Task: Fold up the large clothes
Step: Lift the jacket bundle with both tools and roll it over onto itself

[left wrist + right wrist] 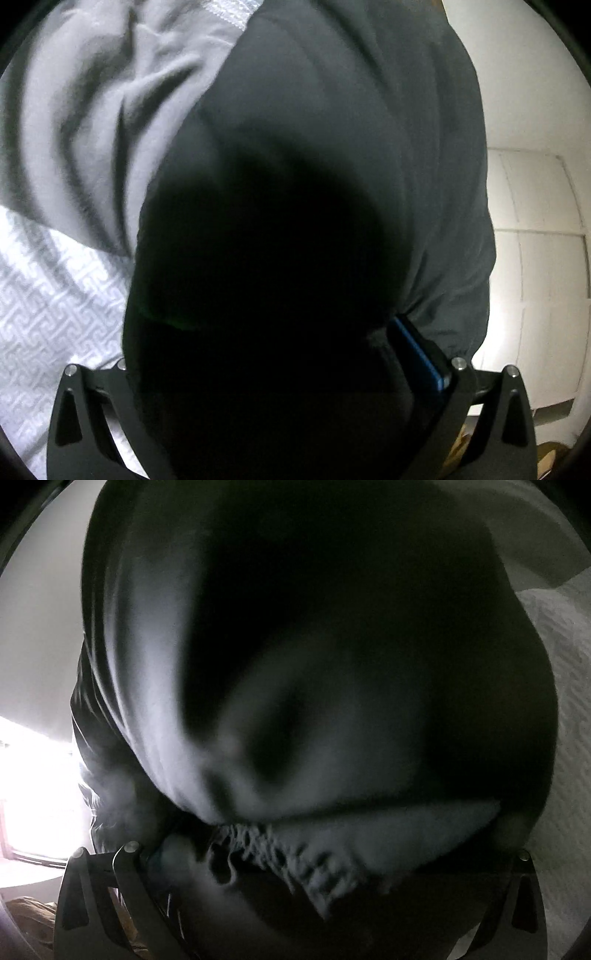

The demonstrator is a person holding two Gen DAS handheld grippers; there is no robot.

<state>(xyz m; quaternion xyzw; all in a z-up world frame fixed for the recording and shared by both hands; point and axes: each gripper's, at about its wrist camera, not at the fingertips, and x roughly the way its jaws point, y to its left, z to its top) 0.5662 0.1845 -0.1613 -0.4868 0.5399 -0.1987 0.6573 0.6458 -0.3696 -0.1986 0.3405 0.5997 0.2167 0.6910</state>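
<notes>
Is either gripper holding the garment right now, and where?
Left gripper: jaws wide, dark garment only draped between them. Right gripper: fingers buried in cloth, cannot tell.

Dark garment drapes over the left gripper, hiding its fingertips. The right gripper is likewise smothered in blurred cloth; its grip is unreadable.

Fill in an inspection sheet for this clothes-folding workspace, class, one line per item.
Surface: white patterned bedspread, partly under cloth.
Job's things: dark garment draped over both grippers; grey cloth beside it.
Clutter: brown thing at the frame edge, unclear.
Grippers: left gripper jaws wide, dark cloth between them; right gripper fingers hidden under cloth, state unclear.
Cables: nothing seen.
Surroundings: white cupboard doors; bright window.
</notes>
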